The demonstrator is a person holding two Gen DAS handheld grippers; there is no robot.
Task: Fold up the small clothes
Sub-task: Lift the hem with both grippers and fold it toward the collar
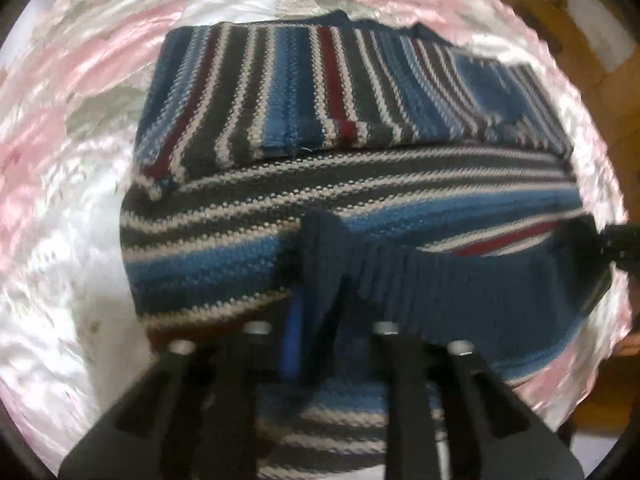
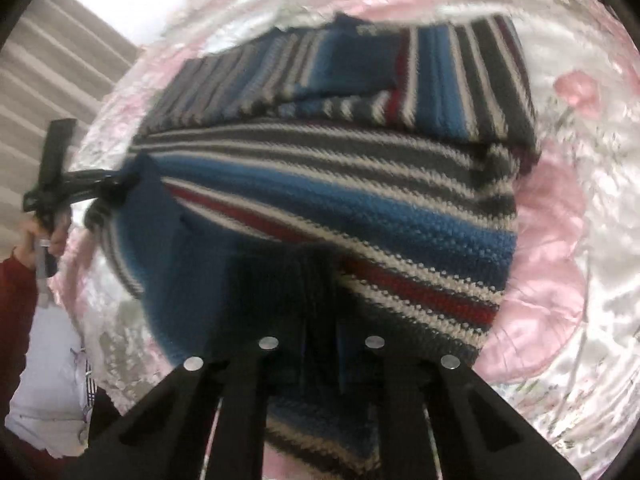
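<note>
A knit sweater (image 1: 360, 92) striped in blue, grey, white and red lies partly folded on a shiny pink and white bed sheet (image 1: 60, 208). Its sleeves are folded across the far half. My left gripper (image 1: 316, 244) is shut on the ribbed navy hem (image 1: 460, 284), which is raised off the sheet. At the right edge of the left wrist view, the right gripper (image 1: 608, 240) pinches the same hem. In the right wrist view, the sweater (image 2: 400, 208) fills the middle and my right gripper (image 2: 316, 276) is shut on the hem. The left gripper (image 2: 108, 188) holds the hem's other corner.
The satin sheet (image 2: 580, 240) spreads around the sweater on all sides. A hand (image 2: 40, 232) with a red sleeve (image 2: 16, 288) holds the left gripper's handle. Cardboard and a wooden floor (image 1: 560, 32) show past the bed's far right edge. A striped wall (image 2: 60, 60) stands behind.
</note>
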